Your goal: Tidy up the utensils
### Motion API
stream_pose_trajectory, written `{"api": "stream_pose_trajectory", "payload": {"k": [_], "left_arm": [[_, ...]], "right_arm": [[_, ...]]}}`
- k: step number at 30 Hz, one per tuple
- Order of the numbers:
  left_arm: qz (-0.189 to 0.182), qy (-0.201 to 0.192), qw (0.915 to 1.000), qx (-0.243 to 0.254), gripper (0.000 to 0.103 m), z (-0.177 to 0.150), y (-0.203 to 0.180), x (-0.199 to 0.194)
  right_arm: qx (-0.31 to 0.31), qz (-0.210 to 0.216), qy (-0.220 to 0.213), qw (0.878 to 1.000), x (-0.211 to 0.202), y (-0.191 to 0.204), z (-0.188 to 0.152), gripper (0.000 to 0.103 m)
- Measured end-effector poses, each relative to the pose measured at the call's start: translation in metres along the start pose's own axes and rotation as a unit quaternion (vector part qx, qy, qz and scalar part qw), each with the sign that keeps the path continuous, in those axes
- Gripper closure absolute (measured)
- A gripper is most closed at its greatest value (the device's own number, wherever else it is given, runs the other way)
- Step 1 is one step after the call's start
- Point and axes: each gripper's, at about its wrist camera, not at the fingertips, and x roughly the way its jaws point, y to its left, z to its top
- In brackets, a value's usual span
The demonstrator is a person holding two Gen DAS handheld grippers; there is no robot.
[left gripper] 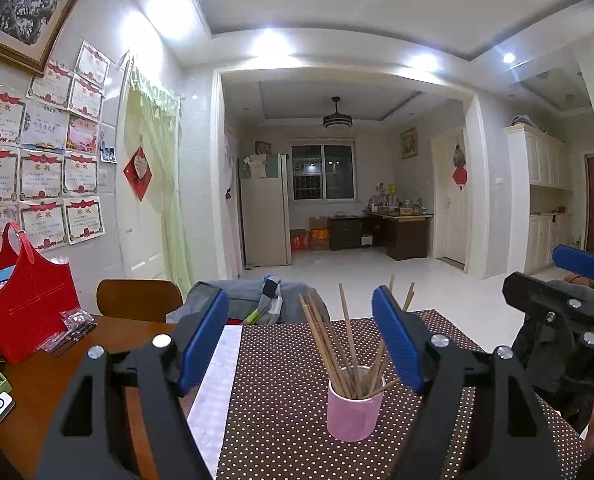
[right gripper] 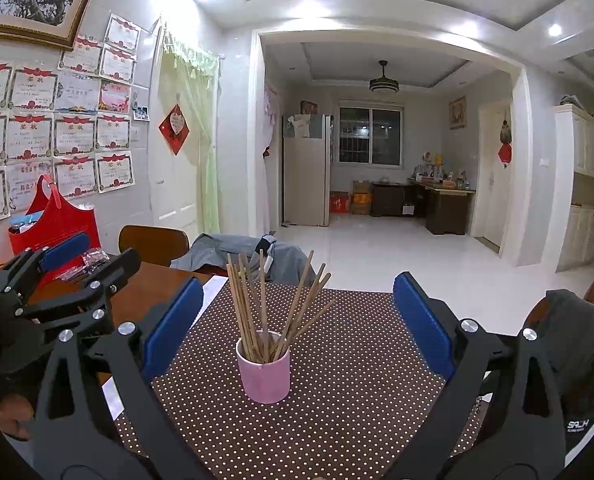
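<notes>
Pink cup (right gripper: 263, 372) of wooden chopsticks (right gripper: 265, 308) upright on dotted tabletop mat (right gripper: 357, 400), ahead of and between both pairs of fingers, untouched. Left gripper (left gripper: 301, 344) spread wide, empty; right gripper (right gripper: 297, 332) likewise

A pink cup (right gripper: 263, 368) with tan chopsticks (right gripper: 257, 304) is seen on a dark brown, white-dotted cloth (right gripper: 357, 380). Blue pads (right gripper: 173, 326) are noted on black grippers. A red bag (left gripper: 27, 300) is recorded far left.
</notes>
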Motion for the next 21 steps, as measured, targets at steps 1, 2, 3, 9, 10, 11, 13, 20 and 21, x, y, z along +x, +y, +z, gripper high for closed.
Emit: {"api": "stream_pose_trajectory", "payload": {"k": [1, 2, 3, 9, 10, 11, 13, 20, 21], "left_arm": [[0.000, 0.000, 1.0000, 0.000, 0.030, -0.0001, -0.0001, -0.0001], [0.000, 0.000, 1.0000, 0.000, 0.030, 0.0000, 0.0000, -0.0002], [0.000, -0.001, 1.0000, 0.000, 0.030, 0.0001, 0.0000, -0.0002], [0.002, -0.001, 1.0000, 0.002, 0.030, -0.0001, 0.0013, -0.0006], [0.002, -0.002, 1.0000, 0.002, 0.030, 0.0000, 0.0017, -0.0010], [0.002, -0.002, 1.0000, 0.002, 0.030, 0.0003, 0.0021, -0.0014], [0.002, -0.004, 1.0000, 0.002, 0.030, 0.0008, 0.0027, -0.0025], [0.002, -0.007, 1.0000, 0.006, 0.030, 0.0021, 0.0028, -0.0032], [0.001, -0.007, 1.0000, 0.006, 0.030, 0.0024, 0.0028, -0.0032]], "right_arm": [[0.000, 0.000, -0.001, 1.000, -0.0004, 0.0000, 0.0001, 0.009], [0.000, 0.000, -0.001, 1.000, -0.0004, -0.0004, -0.0001, 0.009], [0.001, 0.000, 0.000, 1.000, -0.0004, -0.0003, 0.0000, 0.009], [0.000, 0.000, 0.001, 1.000, -0.0010, 0.0005, 0.0006, 0.009], [0.000, -0.001, 0.001, 1.000, -0.0011, 0.0006, 0.0007, 0.009], [0.000, 0.000, 0.001, 1.000, -0.0014, 0.0008, 0.0008, 0.009], [-0.001, 0.000, 0.001, 1.000, -0.0012, 0.0009, 0.0009, 0.009], [-0.001, -0.001, 0.001, 1.000, -0.0012, 0.0004, 0.0007, 0.009], [-0.001, 0.000, 0.001, 1.000, -0.0013, 0.0004, 0.0009, 0.009]]}}
